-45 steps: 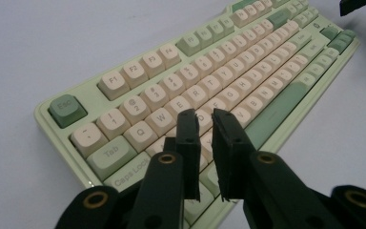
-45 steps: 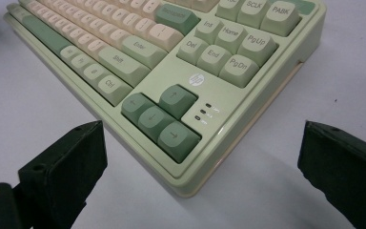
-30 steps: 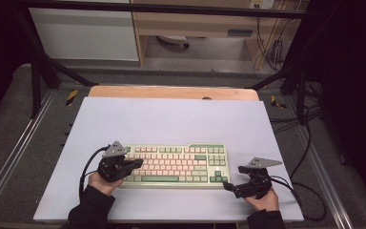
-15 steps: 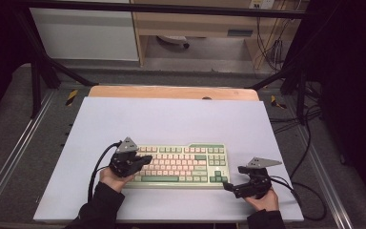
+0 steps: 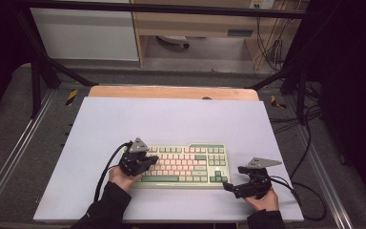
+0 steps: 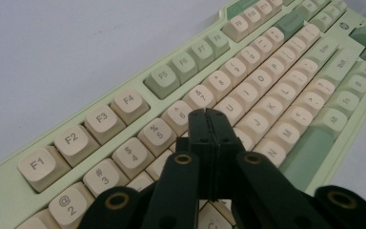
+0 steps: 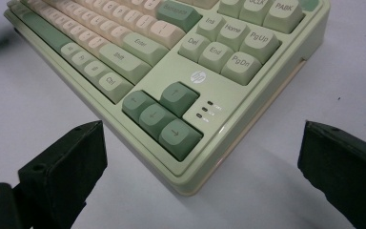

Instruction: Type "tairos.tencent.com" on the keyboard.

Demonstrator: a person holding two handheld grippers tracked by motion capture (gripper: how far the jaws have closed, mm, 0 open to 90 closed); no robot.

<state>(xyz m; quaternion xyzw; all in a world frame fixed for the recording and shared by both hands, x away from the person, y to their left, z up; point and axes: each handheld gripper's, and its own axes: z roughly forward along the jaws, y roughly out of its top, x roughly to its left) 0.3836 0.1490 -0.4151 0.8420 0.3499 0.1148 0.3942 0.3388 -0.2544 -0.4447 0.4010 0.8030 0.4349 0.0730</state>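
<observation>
The pale green and cream plastic keyboard [image 5: 183, 164] lay on the white counter [image 5: 171, 119], the clenched left claw [image 6: 208, 117] hung over its keys, and the released right claw [image 7: 200, 167] waited at its corner.

- One keyboard [image 5: 186, 164], pale green with cream and green keys, on the table.
- One white table top [image 5: 171, 119].
- Two grippers: the left gripper [image 6: 208, 125] and the right gripper [image 7: 200, 167].
- Two hands, one on each gripper: left [image 5: 119, 175], right [image 5: 262, 199].
- Four green arrow keys [image 7: 164, 114] at the keyboard's near corner.
- Three small indicator lights [image 7: 205, 109] beside the arrow keys.
</observation>
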